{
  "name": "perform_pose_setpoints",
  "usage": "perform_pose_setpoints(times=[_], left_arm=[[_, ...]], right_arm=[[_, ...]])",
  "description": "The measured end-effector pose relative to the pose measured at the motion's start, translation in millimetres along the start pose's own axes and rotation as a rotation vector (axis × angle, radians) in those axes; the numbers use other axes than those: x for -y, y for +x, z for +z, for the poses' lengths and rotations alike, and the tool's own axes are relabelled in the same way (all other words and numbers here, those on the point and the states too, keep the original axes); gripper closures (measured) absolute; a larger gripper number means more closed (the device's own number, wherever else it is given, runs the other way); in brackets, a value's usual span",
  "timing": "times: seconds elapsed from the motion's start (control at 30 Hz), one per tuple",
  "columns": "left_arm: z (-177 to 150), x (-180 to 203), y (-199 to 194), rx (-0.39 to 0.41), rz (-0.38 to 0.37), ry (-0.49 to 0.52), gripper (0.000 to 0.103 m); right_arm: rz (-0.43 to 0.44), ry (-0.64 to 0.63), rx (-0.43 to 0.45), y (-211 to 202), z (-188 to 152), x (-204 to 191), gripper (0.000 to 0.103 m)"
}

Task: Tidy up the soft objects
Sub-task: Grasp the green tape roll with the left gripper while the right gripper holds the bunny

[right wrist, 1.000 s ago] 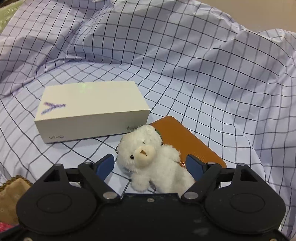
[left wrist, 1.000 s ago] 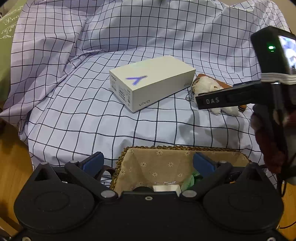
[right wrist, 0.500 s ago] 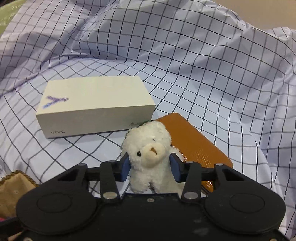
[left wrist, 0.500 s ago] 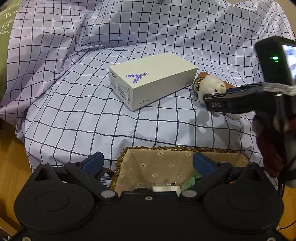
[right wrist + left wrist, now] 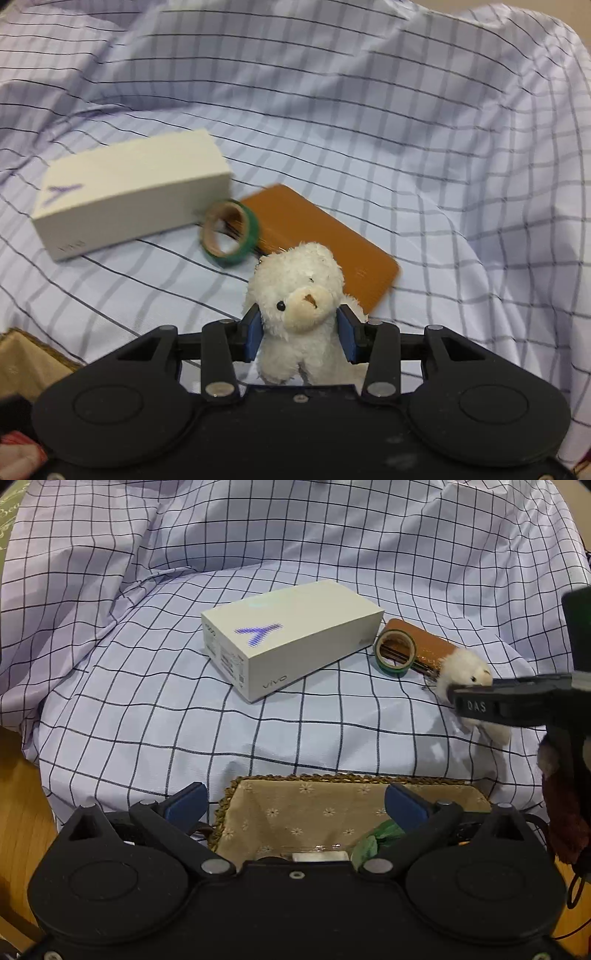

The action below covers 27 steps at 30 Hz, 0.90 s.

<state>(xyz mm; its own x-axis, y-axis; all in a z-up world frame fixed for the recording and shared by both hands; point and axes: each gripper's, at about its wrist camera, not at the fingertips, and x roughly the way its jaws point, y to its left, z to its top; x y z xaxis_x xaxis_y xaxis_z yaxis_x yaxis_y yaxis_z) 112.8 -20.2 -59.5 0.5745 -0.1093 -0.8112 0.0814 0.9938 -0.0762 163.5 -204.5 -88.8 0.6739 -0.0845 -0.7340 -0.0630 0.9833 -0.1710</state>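
White teddy bear (image 5: 299,310) is squeezed tight in the right gripper (image 5: 301,334); the left gripper (image 5: 295,806) gapes wide over the basket (image 5: 332,777).

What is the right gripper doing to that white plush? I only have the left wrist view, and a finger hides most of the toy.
Observer: The right gripper is shut on the white plush bear, one blue pad against each side of its head.
Operator: Which way does it face?
Observer: Upright, snout toward the right wrist camera.
Operator: The orange thing behind it?
Observer: The orange case is a flat rectangle with rounded corners, lying on the cloth.
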Motion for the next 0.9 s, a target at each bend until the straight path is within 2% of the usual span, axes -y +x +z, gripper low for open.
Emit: perform_pose_setpoints(times=[0.43, 0.63, 0.77, 0.9], left_arm=[[41.8, 22.7, 11.4, 0.002, -0.073, 0.054, 0.004], [65.0, 41.4, 25.1, -0.001, -0.093, 0.079, 0.005], [78.6, 57.7, 40.5, 0.015, -0.076, 0.104, 0.013], [86.7, 68.6, 60.1, -0.001, -0.105, 0.09, 0.017]], right_arm=[[-0.11, 0.22, -0.02, 12.3, -11.4, 63.4, 0.064], [-0.105, 0.255, -0.003, 18.8, -10.0, 76.0, 0.063], [-0.091, 0.275, 0.013, 19.9, -12.3, 80.7, 0.063], [-0.083, 0.284, 0.03, 18.8, -15.2, 80.2, 0.062]])
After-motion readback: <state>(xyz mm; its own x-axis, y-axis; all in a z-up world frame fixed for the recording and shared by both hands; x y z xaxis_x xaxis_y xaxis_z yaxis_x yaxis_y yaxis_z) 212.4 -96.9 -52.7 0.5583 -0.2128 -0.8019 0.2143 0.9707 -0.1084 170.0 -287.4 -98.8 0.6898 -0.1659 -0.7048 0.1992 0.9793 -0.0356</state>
